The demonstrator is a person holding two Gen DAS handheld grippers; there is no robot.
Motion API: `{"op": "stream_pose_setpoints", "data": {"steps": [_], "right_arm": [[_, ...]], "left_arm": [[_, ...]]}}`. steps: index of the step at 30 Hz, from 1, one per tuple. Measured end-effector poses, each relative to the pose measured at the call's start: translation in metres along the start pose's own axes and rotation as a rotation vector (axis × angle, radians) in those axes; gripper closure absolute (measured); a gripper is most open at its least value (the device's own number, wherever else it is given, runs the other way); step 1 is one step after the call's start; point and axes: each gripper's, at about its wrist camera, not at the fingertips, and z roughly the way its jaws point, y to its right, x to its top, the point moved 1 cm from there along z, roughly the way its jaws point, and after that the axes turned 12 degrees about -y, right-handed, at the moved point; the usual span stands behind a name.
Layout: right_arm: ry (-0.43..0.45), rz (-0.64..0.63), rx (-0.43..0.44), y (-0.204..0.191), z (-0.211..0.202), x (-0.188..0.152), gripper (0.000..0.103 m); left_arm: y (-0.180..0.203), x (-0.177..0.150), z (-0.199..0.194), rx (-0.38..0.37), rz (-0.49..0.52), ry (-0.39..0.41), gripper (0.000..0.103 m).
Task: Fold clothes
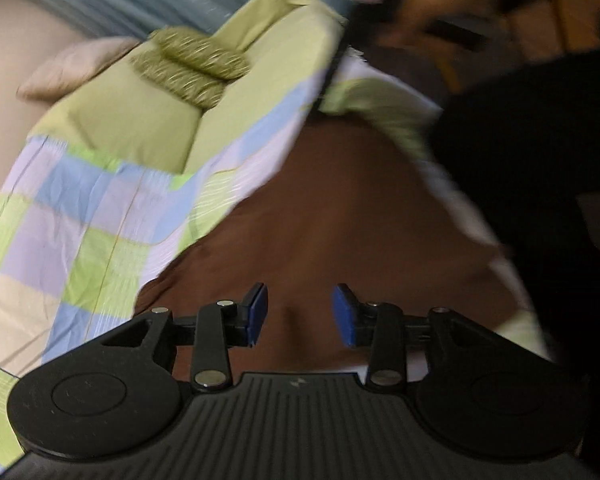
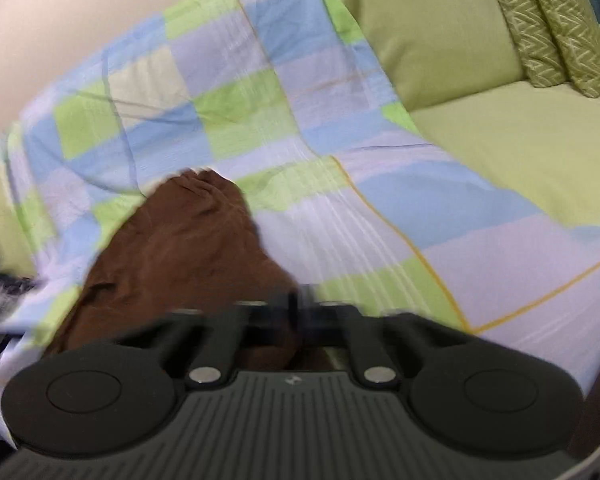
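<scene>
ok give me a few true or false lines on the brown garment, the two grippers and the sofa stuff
1. The left gripper is open with nothing between its blue pads. True.
2. The right gripper is wide open above the sheet. False: its jaws are closed together on the brown garment.
3. The brown garment lies on a checked sheet of blue, green and lilac squares. True.
4. The checked sheet is spread on a red sofa. False: the sofa is light green.
5. Two patterned green cushions stand against the sofa back. True.
6. The garment is already folded into a neat square. False: it lies loose and rumpled.
</scene>
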Motion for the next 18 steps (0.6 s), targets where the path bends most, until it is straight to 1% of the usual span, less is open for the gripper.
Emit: {"op": "stream_pose_setpoints", "data": {"steps": [1,2,3,4,5,8,9,11,13,14,15,16,18], "right_arm": [[0.015,-0.009,-0.022,-0.004,-0.007,-0.001,0.094],[0.03,-0.018,-0.044,-0.008,-0.014,-0.003,0.087],[0.039,-0.029,-0.054,-0.011,-0.02,-0.004,0.076],[0.037,-0.053,-0.04,-0.016,-0.025,-0.008,0.07],[0.029,-0.086,-0.024,-0.024,-0.032,-0.013,0.065],[-0.017,-0.15,-0.003,-0.038,-0.041,-0.028,0.062],[-0.029,-0.143,0.002,-0.039,-0.043,-0.031,0.059],[-0.047,-0.126,0.007,-0.038,-0.046,-0.037,0.056],[-0.056,-0.124,0.008,-0.039,-0.049,-0.04,0.056],[-0.059,-0.132,0.008,-0.04,-0.051,-0.042,0.056],[-0.057,-0.144,0.01,-0.042,-0.053,-0.043,0.056],[-0.055,-0.159,0.01,-0.043,-0.055,-0.043,0.056],[-0.055,-0.224,0.012,-0.047,-0.057,-0.042,0.053]], "left_arm": [[0.007,0.001,-0.001,0.011,0.018,0.004,0.058],[0.026,0.004,-0.002,0.039,0.07,0.01,0.058],[0.037,0.004,0.0,0.065,0.119,0.005,0.057],[0.047,0.005,0.002,0.091,0.168,-0.001,0.057],[0.052,0.005,0.005,0.102,0.197,-0.003,0.057],[0.064,0.01,0.014,0.138,0.276,0.005,0.057],[0.067,0.012,0.017,0.15,0.3,0.01,0.057],[0.076,0.015,0.023,0.18,0.34,0.014,0.057],[0.083,0.018,0.03,0.208,0.379,0.014,0.059],[0.086,0.02,0.035,0.206,0.399,0.005,0.07],[0.086,0.021,0.035,0.179,0.387,-0.002,0.098],[0.078,0.021,0.028,0.149,0.306,0.005,0.1],[0.063,0.023,0.014,0.09,0.148,0.019,0.1]]}}
